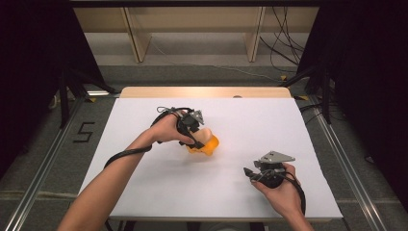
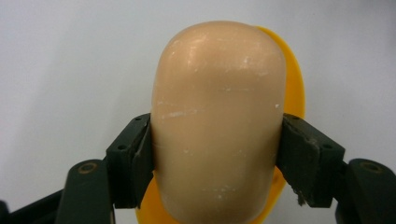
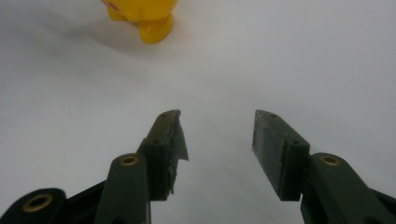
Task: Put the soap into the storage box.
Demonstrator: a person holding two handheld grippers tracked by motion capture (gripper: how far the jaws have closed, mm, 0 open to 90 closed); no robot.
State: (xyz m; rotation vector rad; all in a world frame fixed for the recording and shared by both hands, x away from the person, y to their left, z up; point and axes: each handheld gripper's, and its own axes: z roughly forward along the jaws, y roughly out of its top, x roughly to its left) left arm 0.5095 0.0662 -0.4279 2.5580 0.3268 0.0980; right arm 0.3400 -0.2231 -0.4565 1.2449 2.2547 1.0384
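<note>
A yellow toy with a smooth beige rounded part lies near the middle of the white table. My left gripper is shut on the beige part, one pad pressed against each side of it. Yellow plastic shows behind and under the beige part. My right gripper rests low over the table at the front right, open, with nothing between its jaws. In the right gripper view the toy's yellow feet stand at the top left, well ahead of the jaws.
The white sheet covers most of the table, with a wooden strip bare along the far edge. Cables lie on the floor beyond, and metal rails run along both sides of the table.
</note>
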